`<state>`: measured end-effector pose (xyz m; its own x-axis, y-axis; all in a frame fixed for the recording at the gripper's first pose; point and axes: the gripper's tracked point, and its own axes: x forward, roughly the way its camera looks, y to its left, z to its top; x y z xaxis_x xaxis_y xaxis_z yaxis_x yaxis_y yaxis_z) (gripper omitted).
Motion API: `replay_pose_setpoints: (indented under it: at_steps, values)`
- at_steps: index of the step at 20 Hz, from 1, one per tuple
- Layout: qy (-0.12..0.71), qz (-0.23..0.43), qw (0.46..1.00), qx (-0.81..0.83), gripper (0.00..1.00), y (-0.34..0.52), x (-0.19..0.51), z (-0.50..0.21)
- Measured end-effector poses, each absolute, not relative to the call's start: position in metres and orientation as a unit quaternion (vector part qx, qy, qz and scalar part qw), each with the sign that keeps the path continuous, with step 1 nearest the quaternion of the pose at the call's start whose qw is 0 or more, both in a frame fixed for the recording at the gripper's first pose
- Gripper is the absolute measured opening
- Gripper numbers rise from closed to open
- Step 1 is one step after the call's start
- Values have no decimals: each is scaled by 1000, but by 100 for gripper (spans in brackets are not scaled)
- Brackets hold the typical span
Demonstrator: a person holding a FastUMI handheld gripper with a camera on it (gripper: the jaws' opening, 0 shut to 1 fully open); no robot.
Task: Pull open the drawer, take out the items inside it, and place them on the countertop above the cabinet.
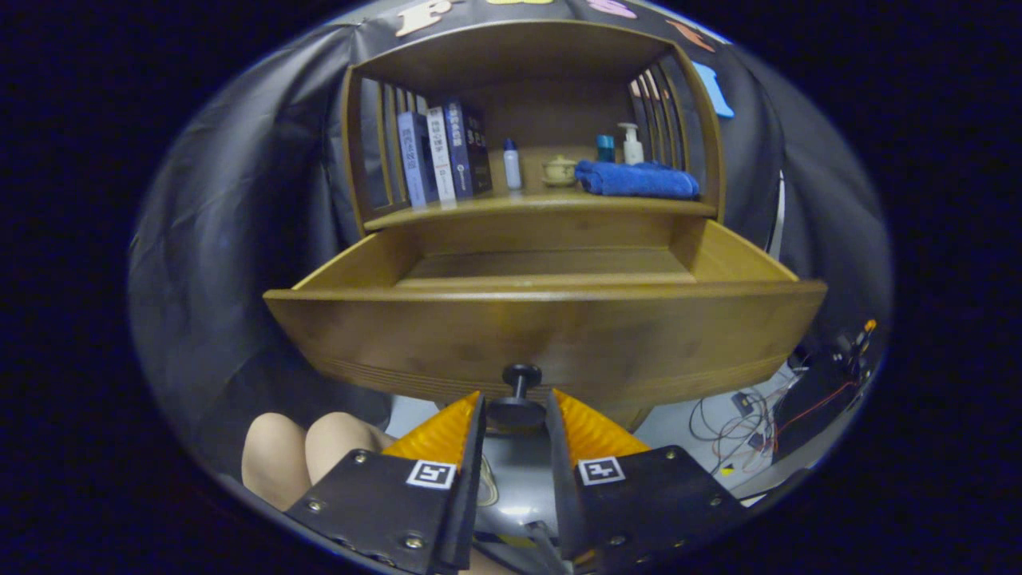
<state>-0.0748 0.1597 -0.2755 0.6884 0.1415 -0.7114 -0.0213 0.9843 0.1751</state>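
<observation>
The wooden drawer (543, 335) of the cabinet stands pulled far out toward me. Its dark round knob (520, 373) sits between my two fingers, and my gripper (515, 406) is shut on it from both sides. Over the front panel I see only the far strip of the drawer's bare wooden floor (551, 263); the near part of the inside is hidden behind the panel. The countertop (479, 209) lies just above and beyond the drawer, under a wooden shelf frame.
On the countertop stand several books (443, 152) at the left, a small white bottle (512, 166), a lidded tea cup (559, 171), a folded blue towel (636, 179) and a pump bottle (632, 144). A person's knees (303, 455) are below left of the fingers. Loose cables (734, 423) lie on the floor at the right.
</observation>
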Motion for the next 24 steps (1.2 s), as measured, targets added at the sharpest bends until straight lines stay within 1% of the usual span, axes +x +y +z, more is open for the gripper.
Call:
replay_pose_setpoints:
  at_steps: [4,7,14,16,20,24]
  values:
    - [345,61,935,62,41,157,-39,-228]
    - [326,67,942,50,41,155,-6,-215]
    - [380,72,922,36,41,152,56,-247]
    - [411,77,908,21,41,152,68,-264]
    - [458,91,884,8,42,160,81,-299]
    - [510,100,854,17,42,166,74,-331]
